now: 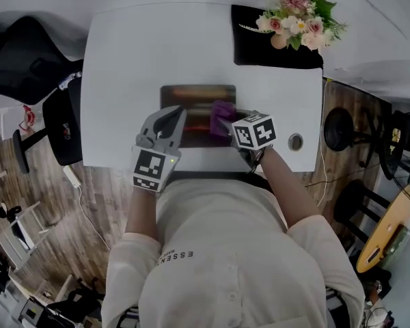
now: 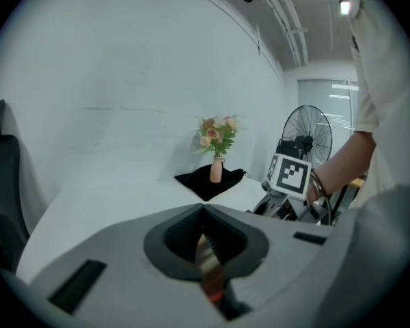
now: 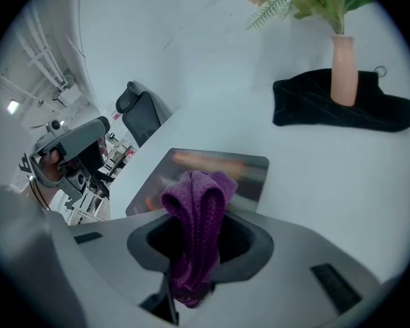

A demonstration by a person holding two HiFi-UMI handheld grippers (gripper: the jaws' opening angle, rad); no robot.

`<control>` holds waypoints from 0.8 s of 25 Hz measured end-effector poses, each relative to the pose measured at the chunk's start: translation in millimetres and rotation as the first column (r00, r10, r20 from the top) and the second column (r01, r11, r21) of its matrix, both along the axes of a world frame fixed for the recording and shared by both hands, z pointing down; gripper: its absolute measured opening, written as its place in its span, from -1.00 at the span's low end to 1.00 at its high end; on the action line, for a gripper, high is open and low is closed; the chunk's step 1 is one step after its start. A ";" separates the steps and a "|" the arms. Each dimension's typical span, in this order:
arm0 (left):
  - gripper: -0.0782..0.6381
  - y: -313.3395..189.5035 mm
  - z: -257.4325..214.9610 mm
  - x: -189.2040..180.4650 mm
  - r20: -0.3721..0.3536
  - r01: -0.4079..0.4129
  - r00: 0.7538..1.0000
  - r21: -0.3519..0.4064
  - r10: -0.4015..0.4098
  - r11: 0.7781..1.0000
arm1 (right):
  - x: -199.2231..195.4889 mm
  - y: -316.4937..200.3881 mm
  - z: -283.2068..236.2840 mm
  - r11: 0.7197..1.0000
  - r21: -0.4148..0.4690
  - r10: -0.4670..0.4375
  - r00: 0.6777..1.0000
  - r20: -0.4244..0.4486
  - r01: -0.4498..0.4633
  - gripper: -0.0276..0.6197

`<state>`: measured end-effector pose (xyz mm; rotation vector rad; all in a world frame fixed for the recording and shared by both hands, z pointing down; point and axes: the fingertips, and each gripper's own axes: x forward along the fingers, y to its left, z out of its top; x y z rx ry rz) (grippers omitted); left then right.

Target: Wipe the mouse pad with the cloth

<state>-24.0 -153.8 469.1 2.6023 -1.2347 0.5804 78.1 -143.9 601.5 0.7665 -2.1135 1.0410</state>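
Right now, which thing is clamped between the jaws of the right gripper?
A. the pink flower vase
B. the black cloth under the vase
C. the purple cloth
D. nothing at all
C: the right gripper view shows the purple cloth bunched up between the closed jaws of the right gripper, held just above the mouse pad on the white table.

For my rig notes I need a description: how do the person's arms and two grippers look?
Both the left gripper and the right gripper have matt grey bodies that narrow toward the tip. Each carries a white cube with black square markers. The person wears a cream shirt with short sleeves and dark bands on the right wrist.
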 end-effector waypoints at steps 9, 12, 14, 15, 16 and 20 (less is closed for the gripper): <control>-0.78 19.2 -4.8 40.3 0.030 -0.010 1.000 0.019 0.010 1.000 | 52.2 3.2 1.9 0.998 0.000 0.065 0.998 0.007 -0.065 -0.56; -0.78 26.2 -5.3 46.1 0.028 -0.005 1.000 0.019 0.005 1.000 | 66.0 3.0 4.2 0.997 -0.003 0.080 0.997 -0.019 -0.080 -0.56; -0.78 30.5 -8.6 49.1 0.004 -0.001 1.000 0.020 0.001 1.000 | 77.3 4.2 4.9 0.994 -0.019 0.102 0.994 -0.038 -0.103 -0.56; -0.78 32.1 -11.7 49.7 -0.008 -0.001 1.000 0.025 0.002 1.000 | 82.3 5.1 3.9 0.993 -0.025 0.117 0.992 -0.044 -0.118 -0.56; -0.78 33.0 -15.3 48.7 -0.014 -0.004 1.000 0.033 0.005 0.999 | 85.7 5.5 1.9 0.991 -0.024 0.132 0.990 -0.046 -0.133 -0.56; -0.78 32.6 -29.2 33.2 -0.007 -0.018 1.000 0.069 0.018 0.997 | 79.1 7.2 -11.8 0.986 -0.003 0.167 0.986 -0.024 -0.167 -0.57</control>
